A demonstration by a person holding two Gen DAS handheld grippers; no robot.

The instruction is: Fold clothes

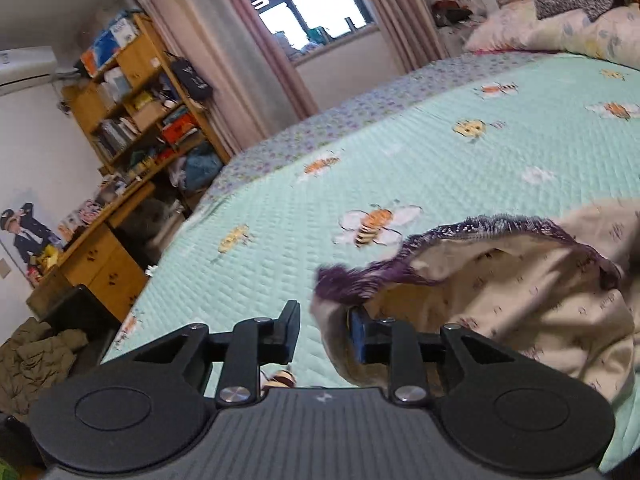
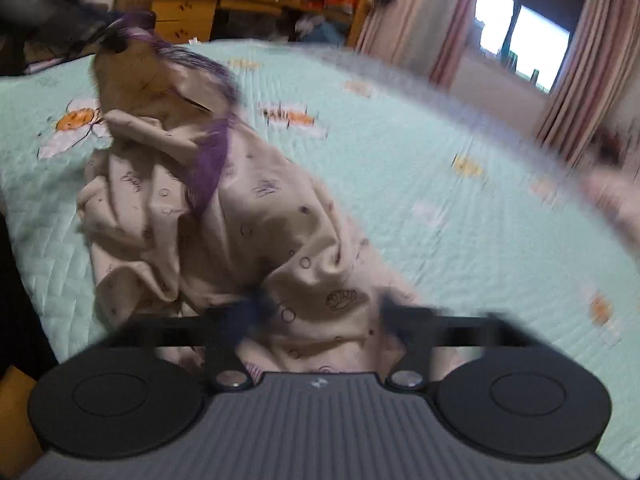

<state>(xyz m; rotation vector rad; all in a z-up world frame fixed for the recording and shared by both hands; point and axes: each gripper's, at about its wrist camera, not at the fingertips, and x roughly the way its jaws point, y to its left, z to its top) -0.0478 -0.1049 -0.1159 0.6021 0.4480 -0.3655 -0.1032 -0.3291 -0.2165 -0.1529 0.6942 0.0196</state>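
Bee-print quilted bed (image 1: 420, 168) — cluttered wooden shelves (image 1: 140, 92), pink-curtained bright window (image 1: 308, 12).

A crumpled cream cotton garment (image 2: 208, 216) printed with small dark doodles and trimmed in purple ribbing lies heaped on the mint-green quilted bedspread (image 2: 420, 208) with bee and flower prints, near the bed's left edge. Its purple-edged end is lifted at the far left. The right claw (image 2: 316, 312) sits low over the near end of the cloth, its blurred black fingers standing apart with a fold between them. Beyond the bed's far edge stand a yellow wooden drawer unit (image 2: 184, 12) and pink striped curtains (image 2: 576, 92).
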